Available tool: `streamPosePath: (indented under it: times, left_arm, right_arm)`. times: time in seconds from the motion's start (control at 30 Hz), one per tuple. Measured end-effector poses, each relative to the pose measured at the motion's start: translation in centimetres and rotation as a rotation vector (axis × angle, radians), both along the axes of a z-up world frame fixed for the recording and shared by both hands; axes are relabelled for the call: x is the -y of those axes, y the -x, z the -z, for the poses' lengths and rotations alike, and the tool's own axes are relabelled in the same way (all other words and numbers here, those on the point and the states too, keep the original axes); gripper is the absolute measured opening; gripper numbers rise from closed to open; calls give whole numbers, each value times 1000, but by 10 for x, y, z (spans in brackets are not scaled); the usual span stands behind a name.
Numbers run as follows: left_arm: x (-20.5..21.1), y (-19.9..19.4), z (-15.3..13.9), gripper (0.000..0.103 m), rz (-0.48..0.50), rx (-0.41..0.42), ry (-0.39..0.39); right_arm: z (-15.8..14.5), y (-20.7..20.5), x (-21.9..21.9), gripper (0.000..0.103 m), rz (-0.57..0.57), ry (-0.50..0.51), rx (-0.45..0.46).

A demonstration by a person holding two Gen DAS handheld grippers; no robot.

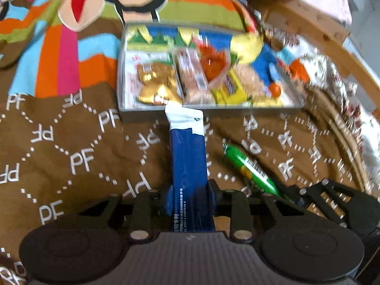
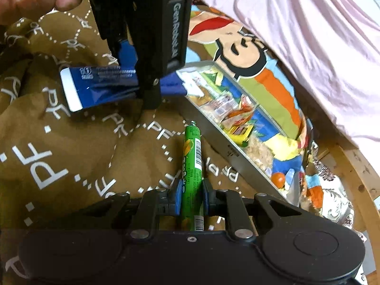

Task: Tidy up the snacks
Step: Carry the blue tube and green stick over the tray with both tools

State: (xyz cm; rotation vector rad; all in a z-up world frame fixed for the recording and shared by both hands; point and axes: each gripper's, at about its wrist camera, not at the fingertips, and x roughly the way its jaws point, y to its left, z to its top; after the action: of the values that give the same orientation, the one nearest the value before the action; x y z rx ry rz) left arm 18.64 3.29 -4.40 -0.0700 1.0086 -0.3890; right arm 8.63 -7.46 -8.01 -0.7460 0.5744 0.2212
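A long blue snack packet (image 1: 187,147) with a white end is clamped in my left gripper (image 1: 188,190), which is shut on it; its tip reaches the near wall of the grey snack box (image 1: 209,112). From the right wrist view the same blue packet (image 2: 95,83) hangs above the quilt in the left gripper (image 2: 147,92). My right gripper (image 2: 191,193) is shut on a green sausage stick (image 2: 192,152) that points toward the box wall (image 2: 228,152). The green stick (image 1: 251,168) also shows right of the blue packet. Several snack packs fill the box.
A brown quilt (image 1: 71,161) printed with "PF" and a colourful cartoon lies under everything. A pink cloth (image 2: 308,47) lies beyond the box. A curved wooden rail (image 2: 356,173) and a patterned cloth run along the right. A hand (image 2: 23,0) grips the left gripper's handle.
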Motion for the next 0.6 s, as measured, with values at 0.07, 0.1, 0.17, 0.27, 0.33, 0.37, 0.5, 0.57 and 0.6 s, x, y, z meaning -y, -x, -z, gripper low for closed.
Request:
streamPosePath:
  times: [0.07, 0.1, 0.17, 0.27, 0.33, 0.37, 0.5, 0.57, 0.6]
  left_arm:
    - [-2, 3, -8, 31, -25, 42, 11]
    - [-3, 3, -11, 31, -39, 65, 14]
    - [-5, 2, -17, 31, -67, 118, 22]
    - [-5, -1, -25, 31, -103, 208, 27]
    - [-4, -6, -29, 31, -122, 269, 31]
    - [-2, -11, -32, 31, -126, 294, 37]
    - [0, -28, -42, 31, -153, 367, 102]
    - [0, -39, -44, 32, -183, 380, 144]
    - [0, -45, -45, 32, -198, 393, 153]
  right_arm:
    - [-3, 2, 0, 19, -4, -1, 36]
    - [-5, 3, 0, 19, -7, 0, 56]
    - [-10, 5, -1, 19, -12, 2, 103]
    - [-15, 3, 1, 19, -20, 12, 170]
    - [-20, -3, 5, 19, -20, 13, 208]
    - [-23, -7, 7, 19, -16, 9, 220]
    - [-38, -32, 27, 19, 10, -28, 237]
    - [-43, -47, 38, 19, 27, -33, 250]
    - [-45, -56, 44, 19, 41, -41, 250]
